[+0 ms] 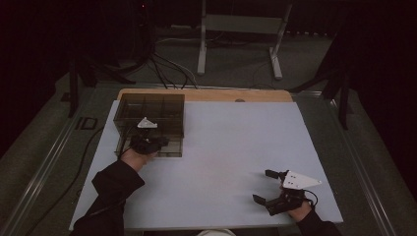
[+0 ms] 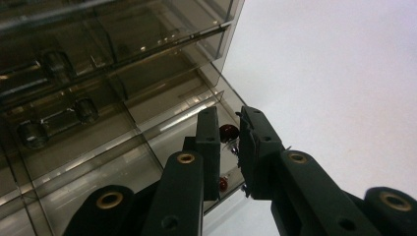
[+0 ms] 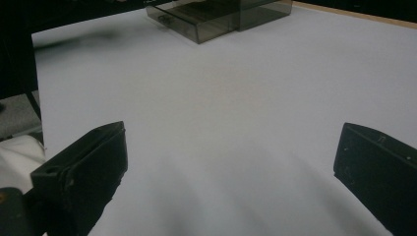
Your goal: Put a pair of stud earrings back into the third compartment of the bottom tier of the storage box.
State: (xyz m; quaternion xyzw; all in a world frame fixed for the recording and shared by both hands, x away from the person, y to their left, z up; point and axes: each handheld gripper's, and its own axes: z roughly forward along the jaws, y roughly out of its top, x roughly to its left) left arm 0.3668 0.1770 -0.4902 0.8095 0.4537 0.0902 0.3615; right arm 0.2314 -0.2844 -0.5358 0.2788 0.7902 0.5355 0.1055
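A smoky see-through drawer cabinet (image 1: 152, 105) stands at the table's back left, with its lowest drawer (image 1: 173, 150) pulled out toward me. My left gripper (image 1: 163, 142) reaches down into that drawer's right front compartment (image 2: 172, 130). Its jaws stand nearly together (image 2: 230, 118) on a small object with dark red rounded ends (image 2: 228, 132) and thin wire parts. My right gripper (image 1: 262, 186) rests low at the table's front right, jaws wide apart (image 3: 231, 147) with only bare table between them.
The white tabletop (image 1: 231, 142) spreads wide between the two grippers. In the right gripper view the open drawer (image 3: 196, 27) and the cabinet (image 3: 260, 10) lie far ahead. Cables and a metal stand (image 1: 241, 29) occupy the floor beyond the table.
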